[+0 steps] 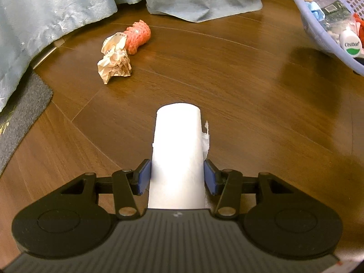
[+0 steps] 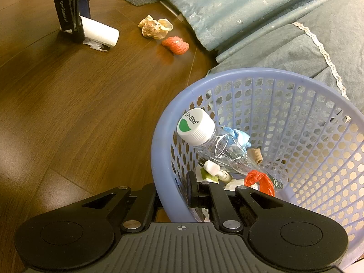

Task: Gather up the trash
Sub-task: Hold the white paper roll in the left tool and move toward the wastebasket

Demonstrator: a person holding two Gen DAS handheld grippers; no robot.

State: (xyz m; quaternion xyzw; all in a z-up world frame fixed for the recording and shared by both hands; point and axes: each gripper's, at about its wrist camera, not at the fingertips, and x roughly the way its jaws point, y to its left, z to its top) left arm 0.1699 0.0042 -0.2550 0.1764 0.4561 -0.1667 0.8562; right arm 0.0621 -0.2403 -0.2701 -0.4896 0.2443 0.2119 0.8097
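Left wrist view: we've got the left tongs (image 1: pixel 177 177) clamped on the white paper roll (image 1: pixel 177 145), which lies on the brown wooden floor (image 1: pixel 250 91).

Our take on doing it well: lift it straight up so the torn loose sheet at its side doesn't drag, then swing it over the rim of the lilac perforated plastic basket (image 2: pixel 227 75) before letting go. The right tongs (image 2: pixel 175 195) pinch that basket's wall, closed tight, which should keep it steady. The crumpled cream paper wrapper (image 1: pixel 115 61) and orange foam net (image 1: pixel 137 36) are still on the floor. Readable: "Cestbon" on the clear plastic bottle's white cap (image 2: pixel 195 126), "GenRobot.AI" on the left tool.
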